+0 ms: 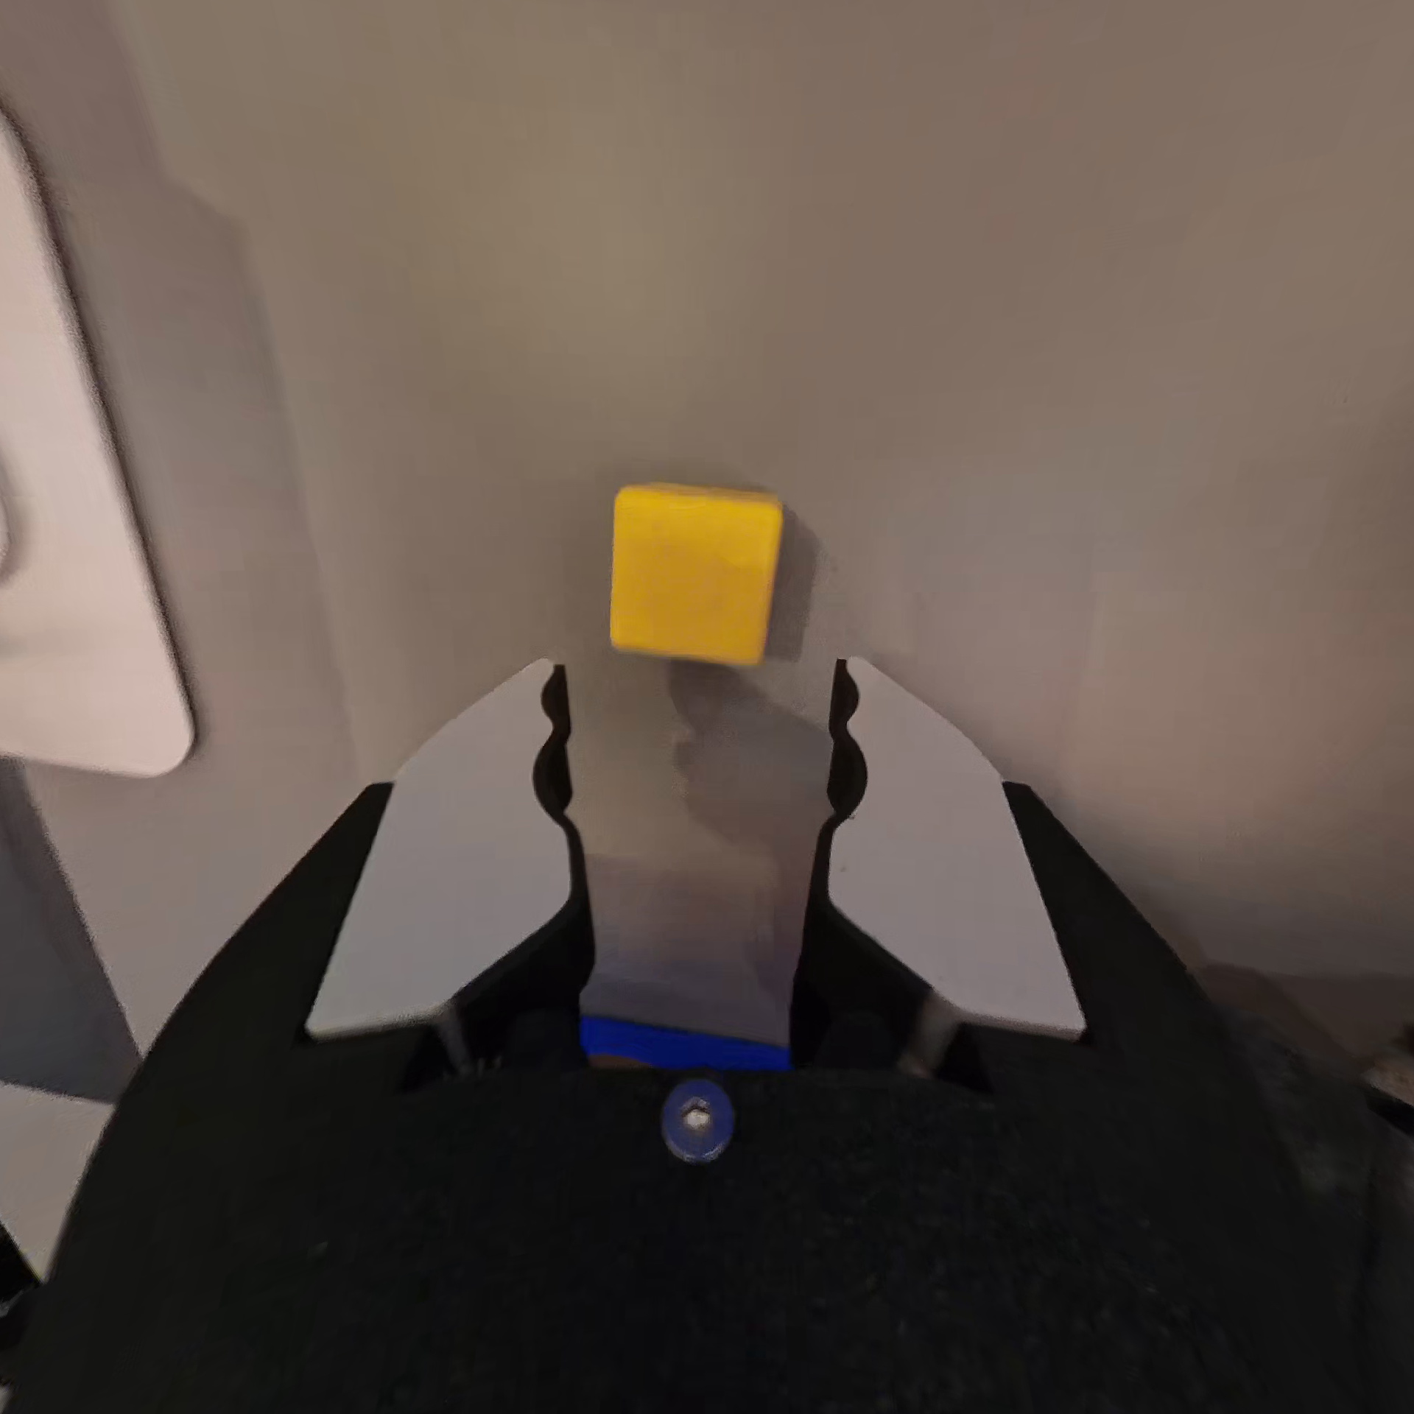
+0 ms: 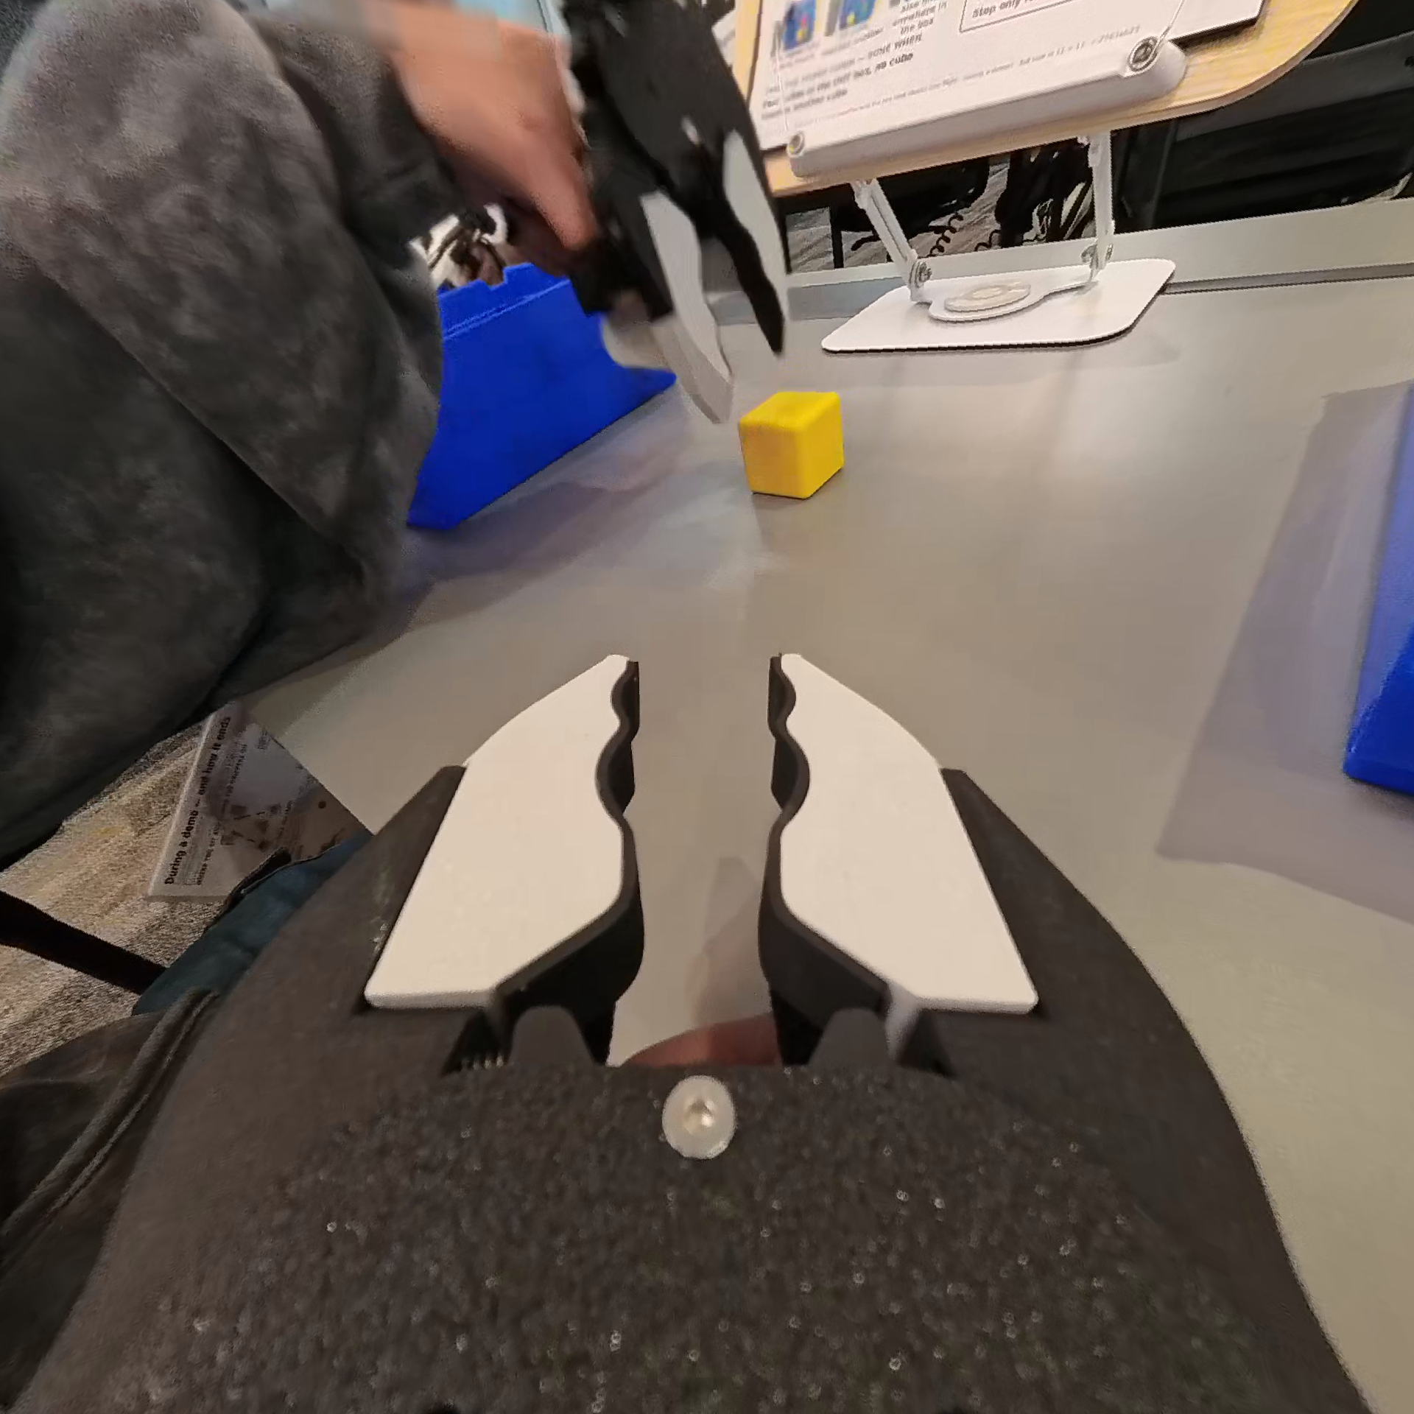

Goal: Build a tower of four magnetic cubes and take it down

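Single yellow cube point(image 2: 792, 444) alone on grey table point(image 2: 995, 612), no tower yet. Left gripper point(image 1: 698, 669) poised just above and short of cube, jaws spread wide, empty. Right gripper point(image 2: 704, 666) well back, jaws parted narrowly, empty. Likely step: first pickup or placement. Next move, probably: lowering left fingers around cube's sides, then closing. Blue bin point(image 2: 520, 398) beside cube. Printed instruction sheet on white stand point(image 2: 995, 298) beyond; wording not given.
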The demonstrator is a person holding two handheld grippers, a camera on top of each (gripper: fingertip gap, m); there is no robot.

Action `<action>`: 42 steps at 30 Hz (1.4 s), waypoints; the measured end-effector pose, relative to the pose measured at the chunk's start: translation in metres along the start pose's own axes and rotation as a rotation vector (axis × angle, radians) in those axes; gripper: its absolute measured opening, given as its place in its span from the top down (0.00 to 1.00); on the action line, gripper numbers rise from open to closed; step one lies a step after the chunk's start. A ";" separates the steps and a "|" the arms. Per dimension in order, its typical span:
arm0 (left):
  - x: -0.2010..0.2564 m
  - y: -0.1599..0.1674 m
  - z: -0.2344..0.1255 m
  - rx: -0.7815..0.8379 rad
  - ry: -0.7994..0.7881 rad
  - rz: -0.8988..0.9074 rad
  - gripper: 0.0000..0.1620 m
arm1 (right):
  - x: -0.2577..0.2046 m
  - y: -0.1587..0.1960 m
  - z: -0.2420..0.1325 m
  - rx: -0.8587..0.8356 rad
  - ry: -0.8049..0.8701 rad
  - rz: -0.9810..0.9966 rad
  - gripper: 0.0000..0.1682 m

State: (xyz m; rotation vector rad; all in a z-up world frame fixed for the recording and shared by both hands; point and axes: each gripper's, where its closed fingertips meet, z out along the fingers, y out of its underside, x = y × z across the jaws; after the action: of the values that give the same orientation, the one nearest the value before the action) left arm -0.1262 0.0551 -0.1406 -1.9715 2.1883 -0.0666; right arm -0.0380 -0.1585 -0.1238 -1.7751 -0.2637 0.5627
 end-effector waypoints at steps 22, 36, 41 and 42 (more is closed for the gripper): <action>0.028 0.223 -0.082 -0.005 -0.145 -0.213 0.63 | -0.007 0.003 0.007 -0.026 -0.037 0.008 0.82; 0.011 0.247 -0.003 -0.118 -0.004 -0.240 0.64 | -0.008 0.009 0.006 -0.044 -0.021 -0.045 0.82; 0.011 0.255 -0.005 -0.159 -0.009 -0.244 0.69 | -0.008 0.010 0.007 -0.049 -0.025 -0.042 0.82; 0.008 0.256 -0.012 -0.154 -0.025 -0.248 0.69 | -0.008 0.010 0.007 -0.049 -0.027 -0.040 0.82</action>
State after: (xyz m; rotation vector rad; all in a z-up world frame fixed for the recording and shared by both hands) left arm -0.3798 0.0744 -0.1716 -2.3059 1.9758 0.0928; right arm -0.0493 -0.1593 -0.1325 -1.8069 -0.3331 0.5560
